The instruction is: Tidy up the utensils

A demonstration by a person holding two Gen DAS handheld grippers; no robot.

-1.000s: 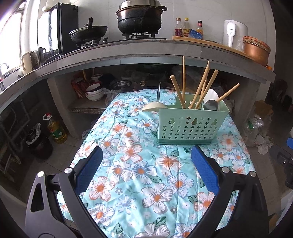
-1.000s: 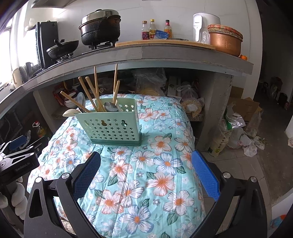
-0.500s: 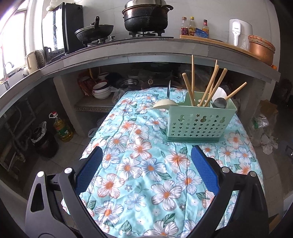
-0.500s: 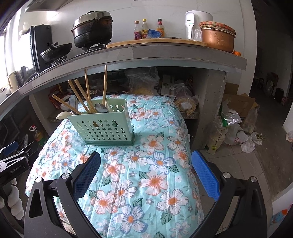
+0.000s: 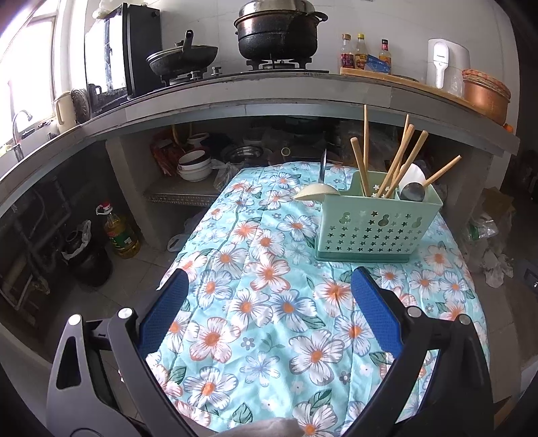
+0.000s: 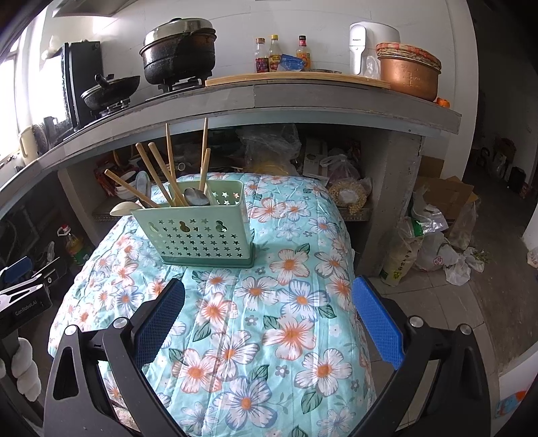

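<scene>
A mint-green perforated utensil caddy (image 5: 371,228) stands upright on the floral tablecloth (image 5: 269,302); it also shows in the right wrist view (image 6: 198,232). Several wooden chopsticks (image 5: 364,151) and spoons (image 5: 412,191) stand in it. A cream ladle (image 5: 316,193) sticks out past its left side. My left gripper (image 5: 269,302) is open and empty, above the cloth short of the caddy. My right gripper (image 6: 269,312) is open and empty, in front of the caddy and to its right.
A concrete counter (image 5: 269,104) with pots (image 5: 277,32), bottles and a rice cooker overhangs the table's far end. Bowls (image 5: 195,166) and bags sit under it. An oil bottle (image 5: 121,230) stands on the floor left. The left gripper's body shows in the right wrist view (image 6: 23,292).
Both grippers have drawn back from the caddy and risen; it looks smaller and farther. Both stay open and empty. The utensils have not moved.
</scene>
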